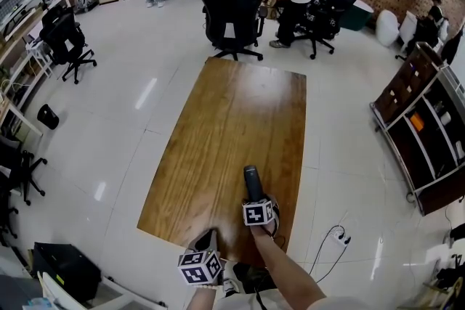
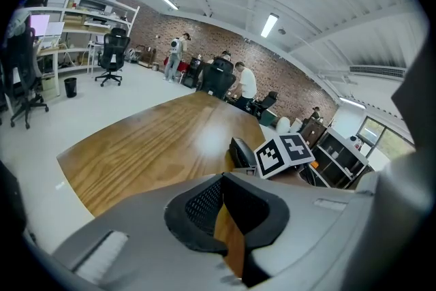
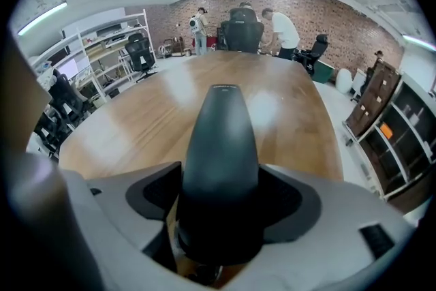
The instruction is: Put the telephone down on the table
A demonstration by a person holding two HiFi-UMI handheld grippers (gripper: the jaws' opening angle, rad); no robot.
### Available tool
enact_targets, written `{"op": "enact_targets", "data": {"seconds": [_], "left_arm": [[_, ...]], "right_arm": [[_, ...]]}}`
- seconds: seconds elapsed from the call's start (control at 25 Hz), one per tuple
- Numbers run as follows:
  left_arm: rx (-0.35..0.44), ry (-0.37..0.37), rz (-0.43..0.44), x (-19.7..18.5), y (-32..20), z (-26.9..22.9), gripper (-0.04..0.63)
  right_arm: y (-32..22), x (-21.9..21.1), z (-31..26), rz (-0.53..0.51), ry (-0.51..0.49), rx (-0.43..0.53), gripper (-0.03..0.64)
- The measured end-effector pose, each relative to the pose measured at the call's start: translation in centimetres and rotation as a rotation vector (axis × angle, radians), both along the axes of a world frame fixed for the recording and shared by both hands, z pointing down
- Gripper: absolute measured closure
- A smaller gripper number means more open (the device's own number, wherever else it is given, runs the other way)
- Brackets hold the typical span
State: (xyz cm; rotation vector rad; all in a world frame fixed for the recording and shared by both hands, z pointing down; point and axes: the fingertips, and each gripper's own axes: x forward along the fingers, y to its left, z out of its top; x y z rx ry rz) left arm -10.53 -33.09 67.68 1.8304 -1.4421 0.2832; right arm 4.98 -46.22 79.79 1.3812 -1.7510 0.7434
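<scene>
The telephone [image 1: 251,181], a dark handset, lies lengthwise on the near part of the wooden table [image 1: 232,105], pointing away from me. My right gripper [image 1: 256,201] slants down over its near end. In the right gripper view the telephone [image 3: 221,146] fills the gap between the jaws of the right gripper [image 3: 221,195]; the pads flank it loosely and the gripper is open. My left gripper [image 1: 205,237] hovers at the table's near edge, to the left. Its tips [image 2: 223,180] meet with nothing between them. From there the telephone [image 2: 240,150] shows beside the right gripper's marker cube [image 2: 285,153].
A black office chair [image 1: 232,7] stands at the table's far end, with people and more chairs behind it. A dark shelf unit [image 1: 425,127] stands to the right. A cable [image 1: 330,243] lies on the floor at the near right, a black bag [image 1: 65,268] at the near left.
</scene>
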Motion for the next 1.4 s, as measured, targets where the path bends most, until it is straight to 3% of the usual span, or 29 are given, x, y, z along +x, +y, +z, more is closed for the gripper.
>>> {"op": "enact_targets", "data": {"seconds": [0.12, 0.36, 0.56, 0.68, 0.8, 0.84, 0.88, 0.92, 1.08, 1.12, 1.4], "left_arm": [[0.004, 0.001, -0.003, -0.3, 0.1, -0.1, 0.607], [0.022, 0.005, 0.002, -0.3, -0.1, -0.4, 0.607], [0.049, 0.007, 0.015, -0.2, -0.3, -1.2, 0.607], [0.071, 0.017, 0.014, -0.2, -0.1, -2.0, 0.607], [0.095, 0.028, 0.009, -0.3, 0.4, -2.9, 0.607], [0.103, 0.031, 0.01, -0.3, 0.5, -3.2, 0.607], [0.109, 0.034, 0.013, -0.2, 0.7, -3.4, 0.607], [0.116, 0.038, 0.017, -0.1, 0.8, -3.6, 0.607], [0.142, 0.048, 0.034, 0.2, 1.7, -4.5, 0.607], [0.147, 0.05, 0.035, 0.2, 2.0, -4.6, 0.607], [0.192, 0.068, 0.039, 0.2, 3.7, -6.0, 0.607]], "right_arm": [[0.1, -0.2, -0.7, -0.009, -0.04, 0.022, 0.199], [0.5, 1.8, -3.4, 0.007, -0.104, 0.103, 0.198], [1.3, 3.4, -8.3, 0.037, -0.263, 0.202, 0.212], [2.2, 4.9, -11.2, 0.074, -0.364, 0.24, 0.349], [3.3, 6.2, -14.0, 0.11, -0.46, 0.281, 0.433], [3.6, 6.6, -14.9, 0.12, -0.486, 0.304, 0.433], [4.0, 6.9, -15.9, 0.129, -0.504, 0.331, 0.448], [4.4, 7.3, -16.7, 0.134, -0.512, 0.358, 0.515], [6.7, 8.0, -19.3, 0.152, -0.524, 0.429, 0.539], [7.4, 7.9, -19.5, 0.154, -0.527, 0.435, 0.612], [12.7, 6.8, -20.0, 0.128, -0.524, 0.431, 0.617]]}}
